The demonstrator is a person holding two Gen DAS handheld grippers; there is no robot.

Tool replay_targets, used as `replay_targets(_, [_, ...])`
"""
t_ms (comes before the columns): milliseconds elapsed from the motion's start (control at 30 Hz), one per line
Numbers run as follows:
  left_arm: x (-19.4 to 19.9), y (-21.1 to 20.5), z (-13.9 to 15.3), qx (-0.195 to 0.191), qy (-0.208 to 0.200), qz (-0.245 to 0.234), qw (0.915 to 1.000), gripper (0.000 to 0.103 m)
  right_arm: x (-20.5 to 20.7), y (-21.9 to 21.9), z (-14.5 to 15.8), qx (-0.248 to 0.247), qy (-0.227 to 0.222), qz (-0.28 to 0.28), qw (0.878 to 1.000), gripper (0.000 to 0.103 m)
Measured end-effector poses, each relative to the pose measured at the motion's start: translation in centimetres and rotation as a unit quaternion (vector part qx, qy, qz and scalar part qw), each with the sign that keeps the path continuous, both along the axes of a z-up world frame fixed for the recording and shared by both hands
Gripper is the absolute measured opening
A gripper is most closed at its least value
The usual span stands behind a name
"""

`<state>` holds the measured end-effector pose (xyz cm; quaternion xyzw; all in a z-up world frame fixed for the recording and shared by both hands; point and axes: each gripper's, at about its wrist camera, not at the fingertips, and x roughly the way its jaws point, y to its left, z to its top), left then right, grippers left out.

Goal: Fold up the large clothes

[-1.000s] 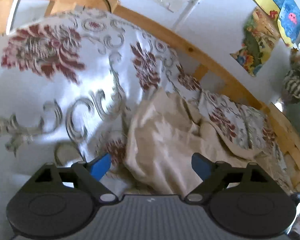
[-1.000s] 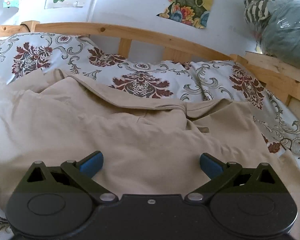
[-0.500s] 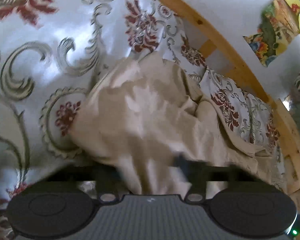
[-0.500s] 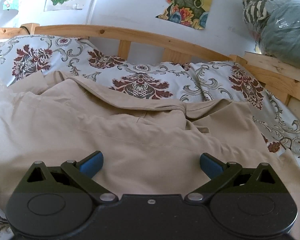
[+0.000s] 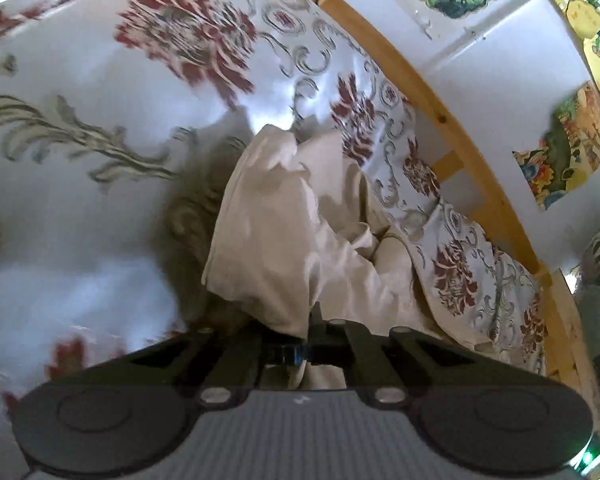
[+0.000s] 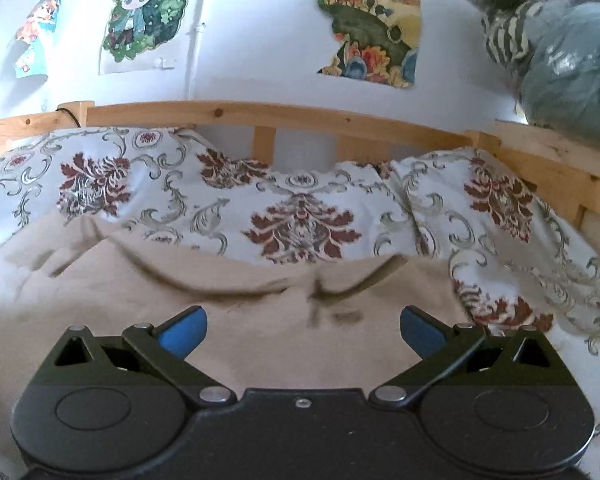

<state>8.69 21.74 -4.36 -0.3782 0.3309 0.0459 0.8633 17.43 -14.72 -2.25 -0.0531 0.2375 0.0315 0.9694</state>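
My left gripper (image 5: 296, 354) has its jaws drawn together on a bunched edge of the beige garment (image 5: 284, 240), the cloth pinched between them and rising away from the jaws in a crumpled, lifted fold above the floral bedsheet (image 5: 80, 184). From that pinch the fabric trails off to the right, down toward the sheet beside the wooden bed rail (image 5: 452, 128). My right gripper (image 6: 303, 330) hangs with its jaws spread wide, blue fingertips (image 6: 182, 330) well apart and nothing between them, poised over the broad flat part of the beige garment (image 6: 228, 308), which lies spread across the bed under and ahead of me. In the right wrist view the far edge of the garment sags in a shallow curve against the floral bedsheet (image 6: 300, 220), with a small crease near its middle. Beyond the sheet runs the wooden bed rail (image 6: 260, 114) with its short slats, and above it the white wall carries several cartoon posters (image 6: 146, 12). At the upper right a clear plastic bag of clothes (image 6: 560, 48) rests on the frame's corner.
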Motion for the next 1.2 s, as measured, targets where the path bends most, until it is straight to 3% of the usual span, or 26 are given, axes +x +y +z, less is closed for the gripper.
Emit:
replay_targets(233, [0.3, -0.6, 0.1, 0.041, 0.003, -0.016, 0.9990, 0.001, 5.1, 4.5, -1.2, -0.031, -0.009, 0.021, 0.999, 0.102])
replay_targets(333, [0.2, -0.8, 0.1, 0.050, 0.003, -0.022, 0.9985, 0.002, 7.6, 5.6, -2.4, -0.048, 0.004, -0.002, 0.999, 0.102])
replay_targets(433, [0.0, -1.1, 0.0, 0.062, -0.001, -0.031, 0.9976, 0.002, 9.2, 6.5, -5.2, -0.066, 0.074, 0.008, 0.995, 0.102])
replay_targets(600, [0.1, -2.6, 1.5, 0.110, -0.029, -0.045, 0.9925, 0.001, 9.0, 7.1, -6.2, -0.077, 0.062, 0.011, 0.995, 0.102])
replay_targets(667, [0.1, -4.7, 3.6, 0.174, -0.076, -0.089, 0.9777, 0.001, 8.7, 5.9, -5.6, -0.034, 0.063, 0.028, 0.997, 0.099])
replay_targets(700, [0.1, -6.2, 4.9, 0.215, -0.103, -0.117, 0.9642, 0.001, 8.1, 4.8, -4.8, 0.014, 0.063, 0.039, 0.997, 0.096])
replay_targets(733, [0.1, -7.5, 6.0, 0.246, -0.124, -0.140, 0.9512, 0.001, 7.2, 3.4, -3.8, 0.071, 0.056, 0.036, 0.995, 0.100])
replay_targets(800, [0.6, -10.1, 7.9, 0.283, -0.156, -0.180, 0.9291, 0.001, 5.5, 0.7, -1.8, 0.155, 0.044, 0.029, 0.987, 0.102])
replay_targets(900, [1.8, -14.0, 9.9, 0.312, -0.182, -0.239, 0.9014, 0.001, 4.4, -1.0, 1.3, 0.141, 0.059, 0.017, 0.988, 0.102])
replay_targets(1067, [3.2, -22.1, 11.1, 0.361, -0.201, -0.349, 0.8410, 0.001, -0.3, -7.1, 6.1, 0.169, 0.015, -0.024, 0.985, 0.102])
replay_targets(1167, [3.2, -27.2, 10.3, 0.396, -0.184, -0.398, 0.8069, 0.001, -3.0, -12.1, 7.1, 0.212, 0.009, -0.083, 0.974, 0.102])
replay_targets(1200, [3.1, -28.5, 9.9, 0.402, -0.178, -0.410, 0.7996, 0.001, -3.8, -13.8, 6.9, 0.236, 0.005, -0.109, 0.966, 0.102])
